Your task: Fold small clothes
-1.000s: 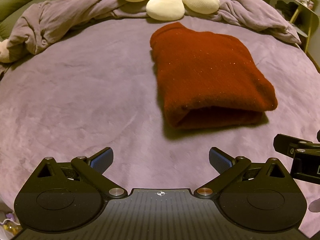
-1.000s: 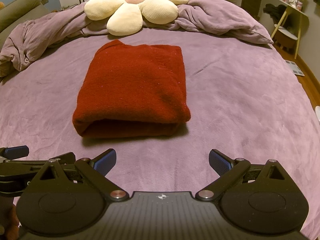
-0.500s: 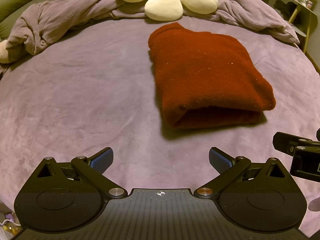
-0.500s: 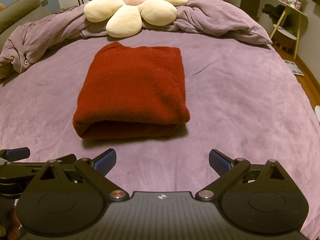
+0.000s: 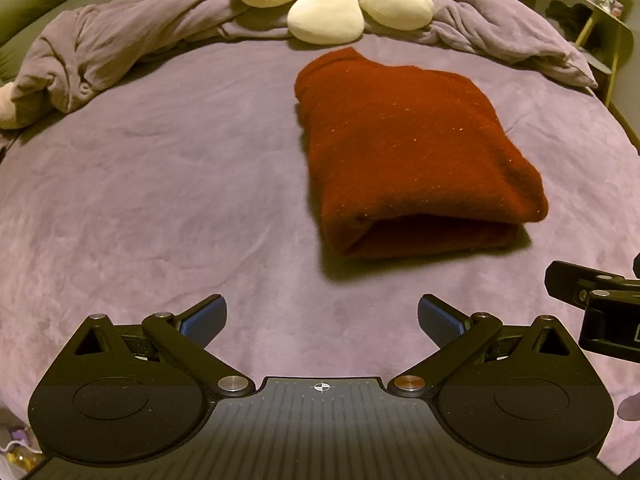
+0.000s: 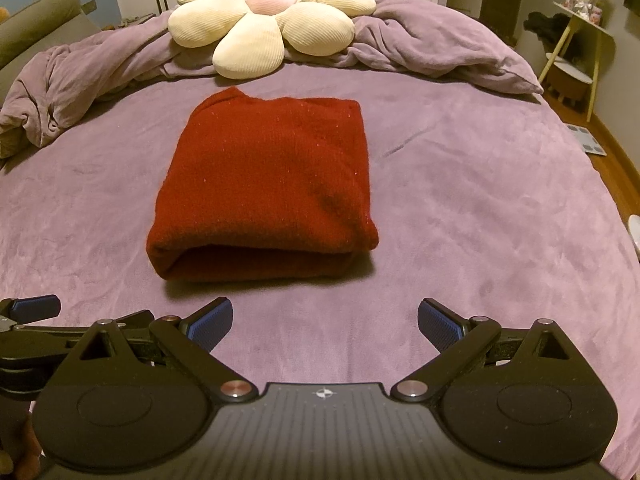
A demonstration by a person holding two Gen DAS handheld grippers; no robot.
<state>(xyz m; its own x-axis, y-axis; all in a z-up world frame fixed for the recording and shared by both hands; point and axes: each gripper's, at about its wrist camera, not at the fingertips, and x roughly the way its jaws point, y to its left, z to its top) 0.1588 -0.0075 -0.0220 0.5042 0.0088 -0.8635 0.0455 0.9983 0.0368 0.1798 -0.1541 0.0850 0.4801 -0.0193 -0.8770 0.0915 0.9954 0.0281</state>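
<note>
A dark red knitted garment [image 5: 412, 152] lies folded into a thick rectangle on the purple bed cover [image 5: 160, 184], its folded edge toward me. It also shows in the right wrist view [image 6: 272, 184]. My left gripper [image 5: 322, 320] is open and empty, short of the garment and to its left. My right gripper [image 6: 325, 322] is open and empty, just in front of the garment's near edge. Neither touches the cloth. The right gripper's finger shows at the right edge of the left wrist view [image 5: 592, 292].
A cream flower-shaped cushion [image 6: 268, 16] sits on a bunched purple duvet [image 6: 432, 44] at the head of the bed. A small stand [image 6: 576, 52] and wooden floor lie past the bed's right edge.
Both grippers have drawn back slightly from the folded garment, so it sits a little farther off in both views. Both stay open.
</note>
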